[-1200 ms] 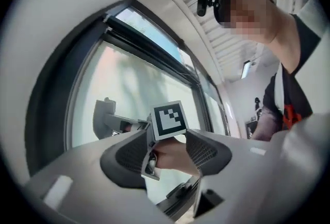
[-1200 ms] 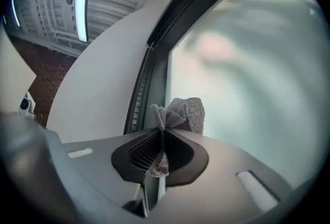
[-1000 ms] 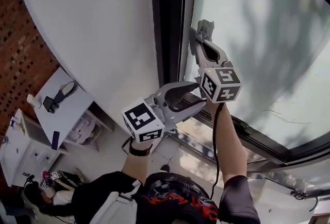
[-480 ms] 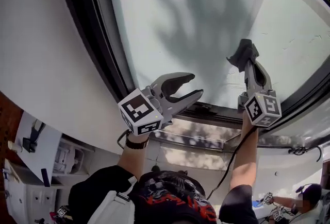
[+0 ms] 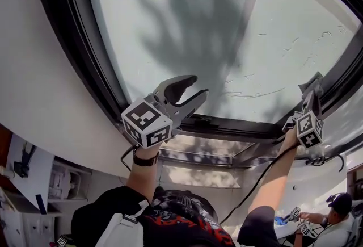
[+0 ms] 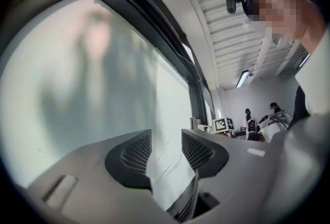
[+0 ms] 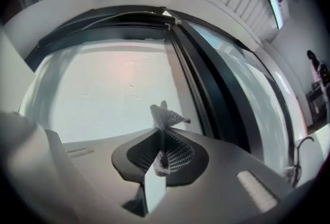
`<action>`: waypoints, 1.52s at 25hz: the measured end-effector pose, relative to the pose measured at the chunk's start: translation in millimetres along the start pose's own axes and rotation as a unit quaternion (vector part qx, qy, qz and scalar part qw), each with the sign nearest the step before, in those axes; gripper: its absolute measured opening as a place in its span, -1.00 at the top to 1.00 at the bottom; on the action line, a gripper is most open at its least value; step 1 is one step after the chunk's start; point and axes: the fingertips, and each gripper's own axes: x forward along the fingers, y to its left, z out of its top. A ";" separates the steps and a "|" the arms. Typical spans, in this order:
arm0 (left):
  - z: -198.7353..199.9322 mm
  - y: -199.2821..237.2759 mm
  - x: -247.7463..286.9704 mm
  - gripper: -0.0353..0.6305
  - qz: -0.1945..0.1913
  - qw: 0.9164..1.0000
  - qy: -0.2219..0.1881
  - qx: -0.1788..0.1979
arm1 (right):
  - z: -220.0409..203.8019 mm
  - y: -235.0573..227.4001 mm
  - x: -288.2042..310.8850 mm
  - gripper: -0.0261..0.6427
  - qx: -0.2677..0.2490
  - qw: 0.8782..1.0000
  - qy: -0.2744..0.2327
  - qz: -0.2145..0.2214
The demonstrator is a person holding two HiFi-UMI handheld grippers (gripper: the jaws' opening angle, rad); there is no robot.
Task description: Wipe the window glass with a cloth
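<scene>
There's one cloth (image 7: 165, 115), a small grey one, and it sits pinched between the fingers of the right gripper (image 7: 161, 148). The jaws are closed tight on it, a crumpled tuft sticks out past the tips, and a thin strip runs back down between the pads. That tuft is up by the window glass (image 5: 187, 24) at the pane's right edge, just beside the dark frame (image 7: 206, 79). Whether it actually presses on the glass I can't tell. The left gripper (image 5: 197, 86), the second of the two, is held up near the lower part of the same pane, well apart from the cloth. Its jaws stand a modest way apart with only glass showing through the gap. From the right gripper view I count two panes, one on each side of that frame.
</scene>
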 end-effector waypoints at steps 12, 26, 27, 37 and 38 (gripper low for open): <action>24.8 68.6 -164.1 0.45 0.235 0.971 -0.001 0.044 | -86.3 510.6 -112.8 0.84 0.056 0.872 0.024 0.486; 14.9 72.2 -172.3 0.45 0.212 0.977 -0.013 0.015 | -119.8 494.5 -98.3 0.84 -0.002 0.893 0.053 0.447; 10.1 66.6 -152.0 0.45 0.189 0.982 -0.011 0.010 | -111.9 460.0 -86.5 0.84 -0.008 0.906 0.046 0.421; -25.9 -23.8 1.8 0.45 0.005 1.000 0.020 -0.019 | -76.3 59.6 -19.1 0.84 -0.060 0.994 0.056 0.075; -28.4 -29.9 7.7 0.45 -0.003 1.000 0.025 -0.019 | -76.2 21.2 -16.9 0.84 -0.052 0.996 0.064 0.031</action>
